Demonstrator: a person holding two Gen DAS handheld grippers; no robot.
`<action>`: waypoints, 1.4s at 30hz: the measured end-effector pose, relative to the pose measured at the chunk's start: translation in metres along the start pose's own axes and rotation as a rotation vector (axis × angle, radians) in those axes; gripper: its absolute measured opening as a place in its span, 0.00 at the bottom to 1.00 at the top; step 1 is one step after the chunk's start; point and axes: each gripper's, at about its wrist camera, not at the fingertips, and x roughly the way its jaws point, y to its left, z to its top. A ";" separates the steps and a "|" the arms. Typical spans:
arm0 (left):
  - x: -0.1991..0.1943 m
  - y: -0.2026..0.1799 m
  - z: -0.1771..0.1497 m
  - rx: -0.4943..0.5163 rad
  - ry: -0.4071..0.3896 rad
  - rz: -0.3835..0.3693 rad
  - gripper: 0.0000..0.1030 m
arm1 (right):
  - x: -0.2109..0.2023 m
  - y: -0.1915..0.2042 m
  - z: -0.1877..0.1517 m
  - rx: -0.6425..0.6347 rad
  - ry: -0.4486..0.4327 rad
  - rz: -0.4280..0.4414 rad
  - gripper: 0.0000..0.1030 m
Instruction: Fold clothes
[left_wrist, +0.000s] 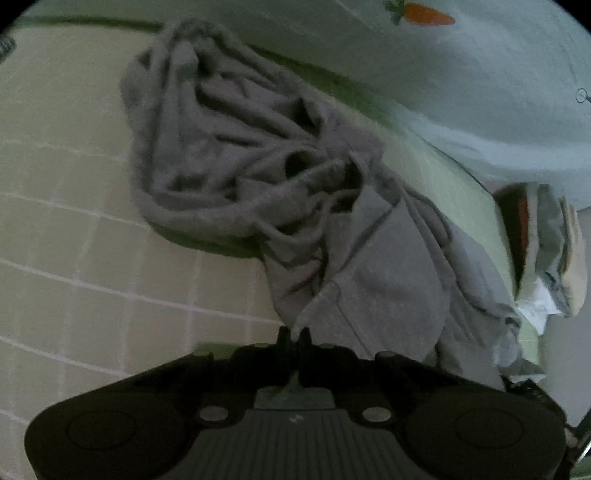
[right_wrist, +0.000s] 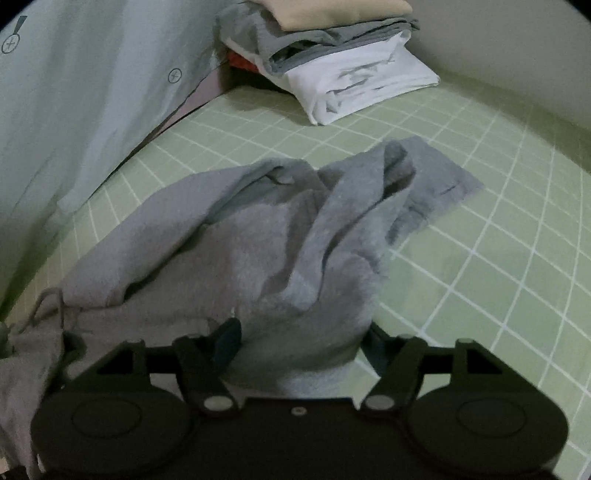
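Two wrist cameras, low over a green grid sheet (right_wrist: 480, 206).
Both look forward, close over the same grey garment (left_wrist: 258, 166), sharing the folded stack (right_wrist: 332, 62).

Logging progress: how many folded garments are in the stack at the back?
4 visible in the folded stack: tan one on top, grey one beneath, white one under that, and a red one peeking out behind. More may be hidden.

The left black plastic two-finger gripper (left_wrist: 294, 334) has its fingers pinched tight together on grey cloth. The right black plastic two-finger gripper (right_wrist: 301, 341) has its fingers spread wide.
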 end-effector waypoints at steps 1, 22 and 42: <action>-0.008 0.005 -0.001 -0.001 -0.015 0.011 0.03 | -0.001 -0.002 0.000 0.010 0.004 0.006 0.70; -0.253 0.271 -0.077 -0.451 -0.377 0.661 0.04 | -0.066 0.057 -0.105 -0.172 0.086 0.214 0.40; -0.245 0.212 -0.078 -0.204 -0.384 0.522 0.59 | -0.132 0.139 -0.194 -0.354 0.113 0.492 0.60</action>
